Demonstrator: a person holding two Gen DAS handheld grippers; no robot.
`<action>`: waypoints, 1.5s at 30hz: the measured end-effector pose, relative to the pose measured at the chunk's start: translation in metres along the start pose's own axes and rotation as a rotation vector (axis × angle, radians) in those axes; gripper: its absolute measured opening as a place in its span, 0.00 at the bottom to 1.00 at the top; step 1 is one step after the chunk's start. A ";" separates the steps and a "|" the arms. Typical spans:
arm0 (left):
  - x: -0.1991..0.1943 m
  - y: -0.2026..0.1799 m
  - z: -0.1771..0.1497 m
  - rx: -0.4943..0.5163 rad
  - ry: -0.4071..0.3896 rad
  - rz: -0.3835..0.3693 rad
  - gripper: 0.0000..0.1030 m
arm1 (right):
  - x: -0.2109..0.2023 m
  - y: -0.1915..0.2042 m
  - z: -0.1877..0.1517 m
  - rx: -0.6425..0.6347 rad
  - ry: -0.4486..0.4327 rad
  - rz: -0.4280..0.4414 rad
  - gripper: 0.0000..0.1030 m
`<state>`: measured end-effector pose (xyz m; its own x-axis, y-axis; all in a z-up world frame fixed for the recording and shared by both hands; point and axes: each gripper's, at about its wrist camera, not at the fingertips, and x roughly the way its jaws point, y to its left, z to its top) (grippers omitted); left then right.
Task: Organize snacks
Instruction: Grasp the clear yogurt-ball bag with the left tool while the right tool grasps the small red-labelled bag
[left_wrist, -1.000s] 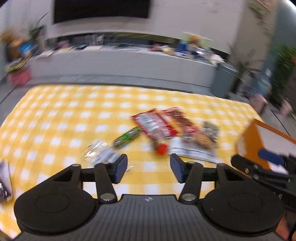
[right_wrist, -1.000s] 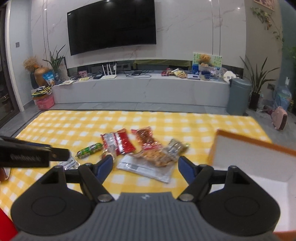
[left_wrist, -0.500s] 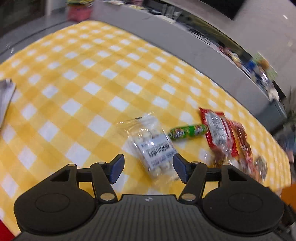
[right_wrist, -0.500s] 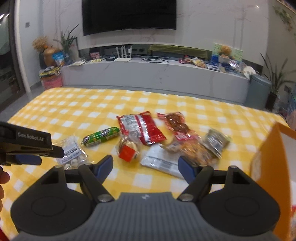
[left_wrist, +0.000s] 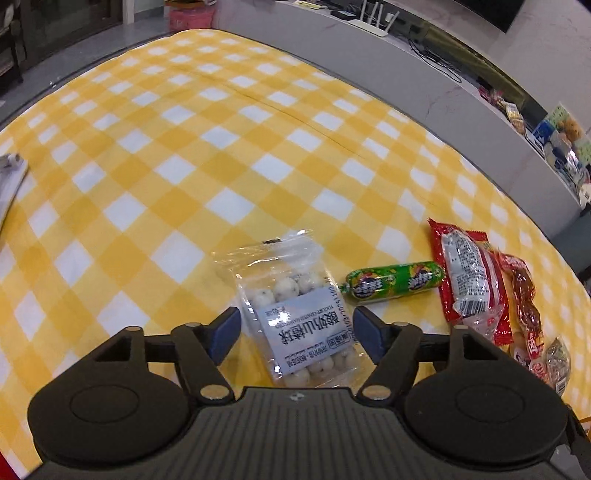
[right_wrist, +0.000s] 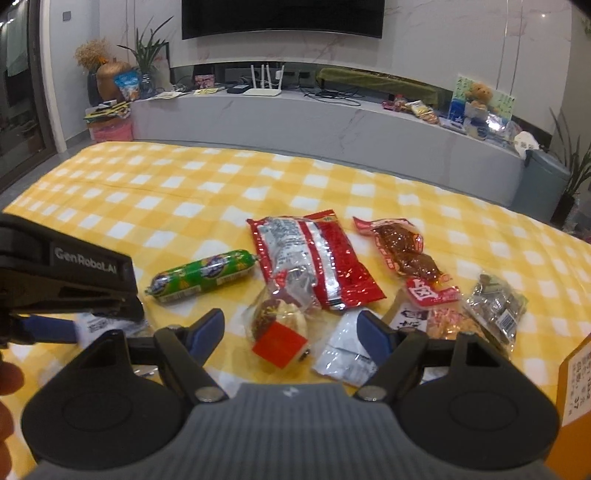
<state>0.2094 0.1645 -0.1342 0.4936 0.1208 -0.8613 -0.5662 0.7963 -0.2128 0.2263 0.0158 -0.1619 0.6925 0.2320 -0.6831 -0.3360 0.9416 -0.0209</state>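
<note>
A clear bag of white yogurt balls lies on the yellow checked cloth. My left gripper is open, its jaws on either side of that bag. Right of it lie a green sausage, a red packet and a brown meat snack. My right gripper is open over a small round snack with a red label. The green sausage, red packet, meat snack and a clear bag lie beyond it. The left gripper shows at the left edge.
An orange box stands at the right edge of the right wrist view. A silver packet lies under my right jaws. A grey item lies at the cloth's left edge. A low grey TV bench runs behind the table.
My left gripper has swung left and down from the snack pile to straddle the yogurt ball bag. My right gripper has moved left and lower, over the round snack; the orange box slid toward the right edge.
</note>
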 end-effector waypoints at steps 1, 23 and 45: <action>0.000 -0.003 -0.001 0.007 0.000 0.007 0.84 | 0.003 -0.001 0.000 0.007 0.004 0.003 0.65; -0.014 -0.014 -0.047 0.580 -0.012 -0.131 0.81 | -0.039 -0.019 -0.032 0.023 0.014 0.038 0.45; -0.025 -0.024 -0.075 0.570 -0.033 -0.087 0.90 | -0.076 -0.032 -0.066 0.024 0.020 0.026 0.51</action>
<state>0.1613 0.0980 -0.1424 0.5480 0.0517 -0.8349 -0.0821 0.9966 0.0078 0.1424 -0.0485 -0.1575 0.6705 0.2517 -0.6979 -0.3379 0.9411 0.0148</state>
